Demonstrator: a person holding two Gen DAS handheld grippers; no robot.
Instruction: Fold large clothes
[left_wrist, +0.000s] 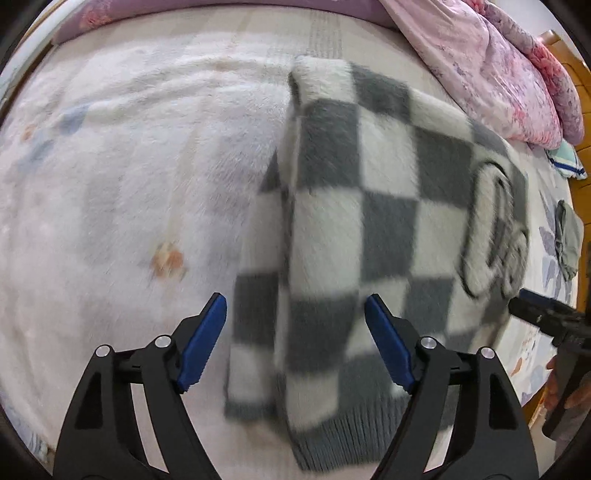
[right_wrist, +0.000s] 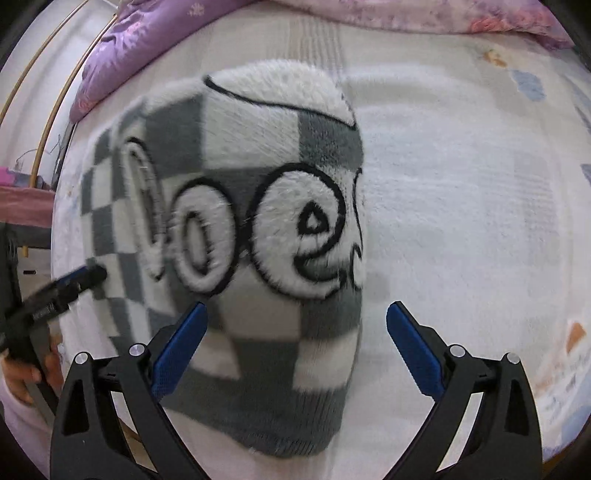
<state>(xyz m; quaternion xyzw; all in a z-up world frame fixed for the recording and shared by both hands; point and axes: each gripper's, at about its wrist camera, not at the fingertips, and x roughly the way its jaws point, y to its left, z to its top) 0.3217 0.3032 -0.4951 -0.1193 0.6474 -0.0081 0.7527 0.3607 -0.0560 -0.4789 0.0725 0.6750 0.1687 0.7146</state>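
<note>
A fluffy grey-and-white checkered sweater (left_wrist: 369, 229) with large outlined letters lies folded on the white fleece blanket (left_wrist: 129, 184) on the bed. My left gripper (left_wrist: 295, 336) is open and empty, hovering above the sweater's ribbed hem and left folded edge. In the right wrist view the sweater (right_wrist: 258, 221) lies lengthwise with the letters on top. My right gripper (right_wrist: 295, 347) is open and empty above its near end. The right gripper also shows at the right edge of the left wrist view (left_wrist: 535, 314); the left gripper shows at the left of the right wrist view (right_wrist: 74, 280).
A pink and purple floral quilt (left_wrist: 498, 62) is bunched along the far side of the bed. A small grey cloth (left_wrist: 567, 240) lies at the bed's right edge near wooden furniture (left_wrist: 576, 74). A curved wooden rail (right_wrist: 48, 110) stands at the far left.
</note>
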